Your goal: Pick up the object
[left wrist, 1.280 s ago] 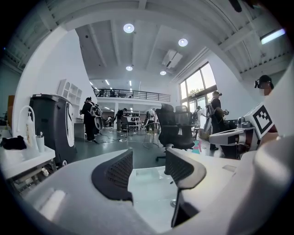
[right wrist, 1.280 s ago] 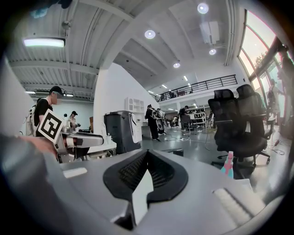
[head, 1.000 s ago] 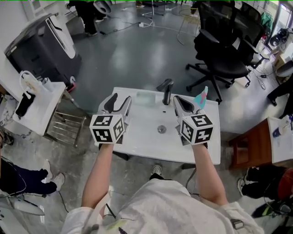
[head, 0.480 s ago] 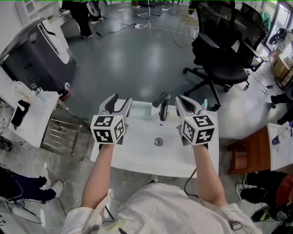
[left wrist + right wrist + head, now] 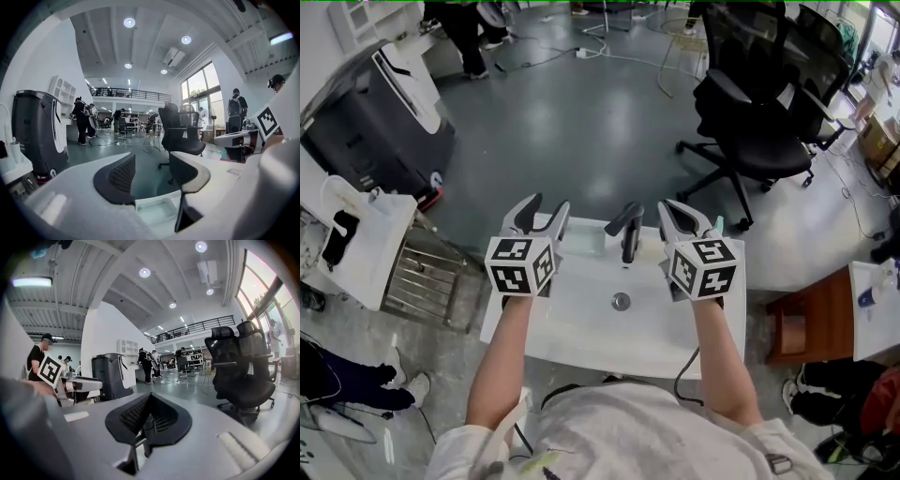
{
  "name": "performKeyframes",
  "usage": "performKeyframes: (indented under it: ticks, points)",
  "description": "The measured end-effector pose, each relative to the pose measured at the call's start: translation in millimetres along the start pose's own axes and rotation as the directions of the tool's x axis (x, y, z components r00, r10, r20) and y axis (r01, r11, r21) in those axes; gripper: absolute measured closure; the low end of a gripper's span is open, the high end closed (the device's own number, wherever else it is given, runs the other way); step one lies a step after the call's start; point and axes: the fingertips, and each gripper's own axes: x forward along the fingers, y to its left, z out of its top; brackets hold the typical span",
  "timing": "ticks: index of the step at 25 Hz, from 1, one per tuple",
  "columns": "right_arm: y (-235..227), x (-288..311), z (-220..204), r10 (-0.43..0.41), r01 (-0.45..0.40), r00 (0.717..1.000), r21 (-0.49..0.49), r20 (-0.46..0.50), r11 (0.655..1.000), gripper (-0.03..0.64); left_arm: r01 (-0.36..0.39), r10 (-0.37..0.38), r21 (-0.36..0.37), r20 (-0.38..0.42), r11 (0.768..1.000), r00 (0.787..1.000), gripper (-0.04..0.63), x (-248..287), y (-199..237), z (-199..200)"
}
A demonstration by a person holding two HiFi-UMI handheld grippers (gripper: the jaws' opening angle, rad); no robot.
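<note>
A white sink basin [image 5: 581,314] on a stand lies below me, with a black faucet [image 5: 628,230] at its back and a round drain [image 5: 622,301] in the middle. My left gripper [image 5: 546,208] hovers over the basin's back left, open and empty, above a shallow soap recess [image 5: 154,211]. In the left gripper view the left gripper [image 5: 150,177] shows floor between its pads. My right gripper [image 5: 682,216] hovers right of the faucet; in its own view the right gripper [image 5: 149,401] has its pads meeting, with nothing held. A small teal thing [image 5: 718,223] peeks out behind it.
A black office chair [image 5: 750,112] stands beyond the sink. A large dark machine [image 5: 366,112] and a white side table [image 5: 356,244] with small items are at the left, with a metal rack [image 5: 431,281] beside them. A brown wooden stool [image 5: 806,328] is at the right.
The sink has slid lower and leftward in the head view while both grippers hold their places. The teal thing is now mostly hidden behind the right gripper.
</note>
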Motion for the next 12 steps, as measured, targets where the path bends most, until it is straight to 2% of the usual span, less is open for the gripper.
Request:
performKeyframes:
  ticks: [7,12]
  points:
    - [-1,4,0,-0.001,0.001,1.0,0.006,0.001,1.0,0.614,0.017,-0.017,0.01,-0.002,1.0,1.0,0.364,9,-2,4]
    - [-2,8,1,-0.032,0.032,0.999,0.008,0.006,0.999,0.614,0.049,-0.049,0.021,-0.002,0.999,0.999,0.364,17,3,5]
